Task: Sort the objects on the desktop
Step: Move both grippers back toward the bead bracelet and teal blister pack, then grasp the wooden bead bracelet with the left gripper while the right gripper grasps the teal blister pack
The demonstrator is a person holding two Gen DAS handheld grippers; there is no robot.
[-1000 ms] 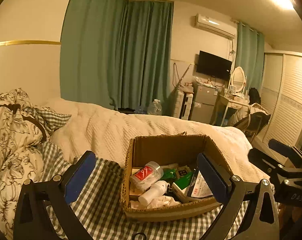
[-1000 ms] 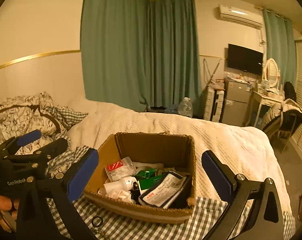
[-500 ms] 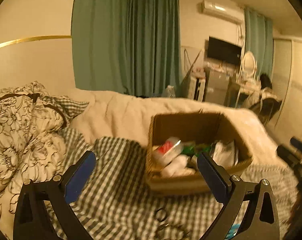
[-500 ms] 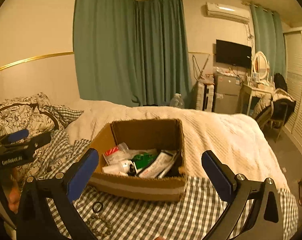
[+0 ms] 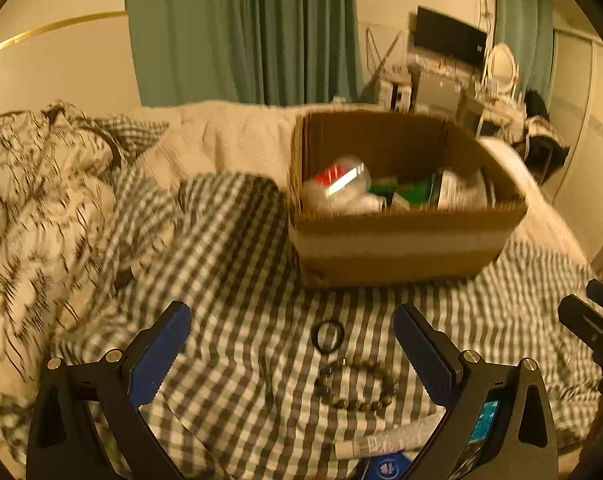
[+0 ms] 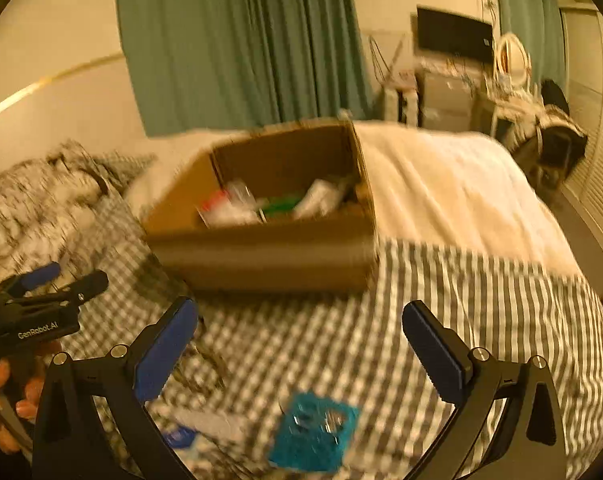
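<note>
Both views look along the tongs toward an open brown cardboard box [image 5: 401, 240] standing on a grey-and-white checked cloth [image 5: 229, 264] spread over a bed. We see the left tongs [image 5: 291, 344] spread wide and holding nothing; the right tongs [image 6: 299, 340] are likewise wide apart and empty.

Between the left fingers, and ahead of them, lie a small black elastic ring [image 5: 327, 336] and, just nearer the camera, a loop of brown beads [image 5: 355, 384]. Both are round, so neither offers a long axis to align with. A pale, narrow tube-like item [image 5: 385, 438] lies crosswise below the beads, its long axis running roughly left to right.

In the right view a teal flat packet [image 6: 315, 432] lies between the right fingers, close to the camera. We judge the left tongs nearer the ring and beads, the right nearer the packet.

Motion blur smears the box contents; only red, green and white shapes can be distinguished. The objects at the lower edges are cut off.
</note>
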